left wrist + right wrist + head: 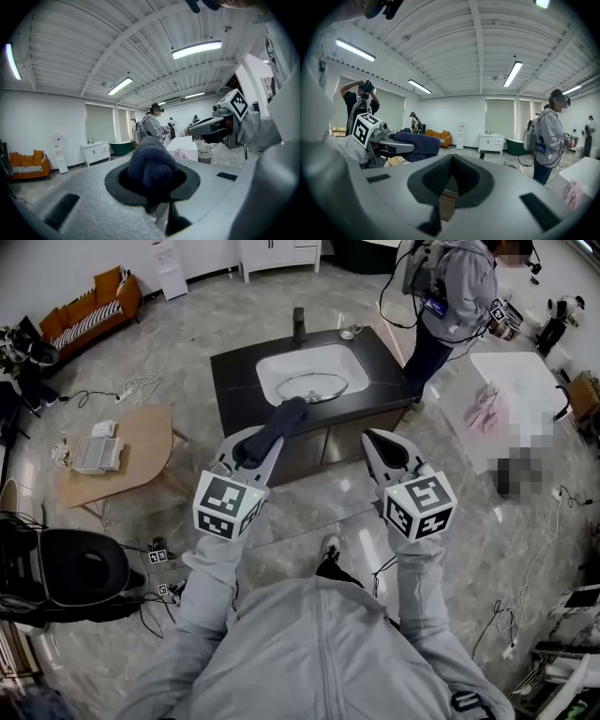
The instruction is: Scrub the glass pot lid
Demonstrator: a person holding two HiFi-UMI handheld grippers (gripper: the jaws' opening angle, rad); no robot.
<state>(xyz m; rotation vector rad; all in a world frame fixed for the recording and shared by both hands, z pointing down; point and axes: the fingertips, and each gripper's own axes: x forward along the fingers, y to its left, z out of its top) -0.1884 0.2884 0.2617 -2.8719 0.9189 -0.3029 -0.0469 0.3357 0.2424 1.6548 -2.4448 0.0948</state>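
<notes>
The glass pot lid (pixel 312 388) lies in the white sink (pixel 272 371) set into a dark tabletop (pixel 234 381), with a black tap (pixel 298 324) behind the basin and a clear glass (pixel 349 330) near the tabletop's back edge. Both grippers are held on the near side of the tabletop, well short of the lid. The left gripper (pixel 265 442) (pixel 152 183) has its fingers clamped on a dark blue cloth (pixel 281 420) (pixel 151 159), which bunches up and sticks out past the tips toward the sink. The right gripper (pixel 382 444) (pixel 451 180) holds nothing – its fingers are pressed together. Another person in a grey top (pixel 459 287) stands at the tabletop's far right corner. To the left stands a low wooden table (pixel 141 442) – beyond it, an orange sofa (pixel 94 306).
</notes>
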